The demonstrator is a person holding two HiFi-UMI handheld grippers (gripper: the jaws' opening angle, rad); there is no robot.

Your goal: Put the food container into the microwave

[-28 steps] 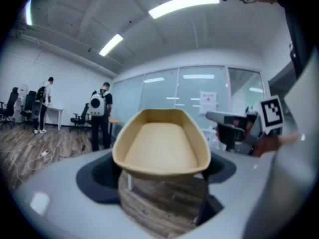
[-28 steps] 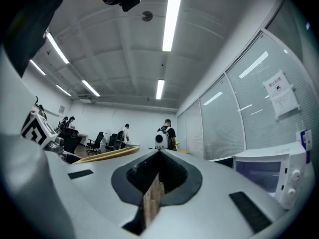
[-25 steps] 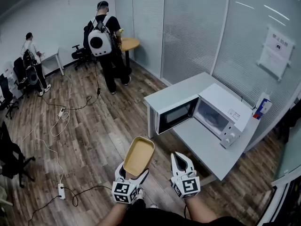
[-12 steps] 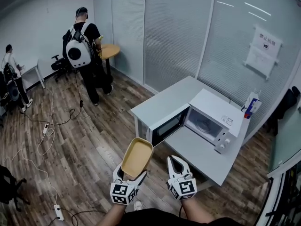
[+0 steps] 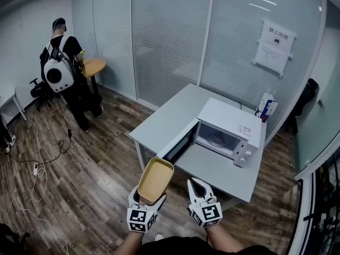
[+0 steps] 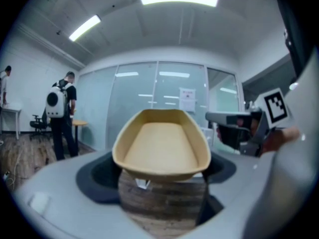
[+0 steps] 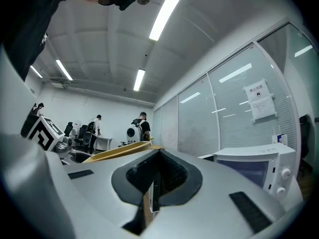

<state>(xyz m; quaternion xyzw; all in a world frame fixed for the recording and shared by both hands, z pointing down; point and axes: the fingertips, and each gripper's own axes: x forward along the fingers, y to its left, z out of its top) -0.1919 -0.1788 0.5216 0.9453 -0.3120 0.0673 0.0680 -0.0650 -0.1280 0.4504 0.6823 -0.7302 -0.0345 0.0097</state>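
A tan, empty food container sticks forward out of my left gripper, which is shut on its near rim and holds it above the floor. The white microwave stands on a grey table ahead and to the right, its door swung open toward me and its cavity showing a glass plate. My right gripper hangs beside the left one with its jaws together and nothing between them. In the right gripper view the container shows edge-on at the left.
A person with a white backpack stands at the far left by a round wooden table. Cables trail over the wood floor. A carton stands on the table behind the microwave. Glass partitions with blinds back the table.
The view has swung and moved closer to the table and microwave, which now sit more centred. Both grippers keep their pose, the container still held in the left one.
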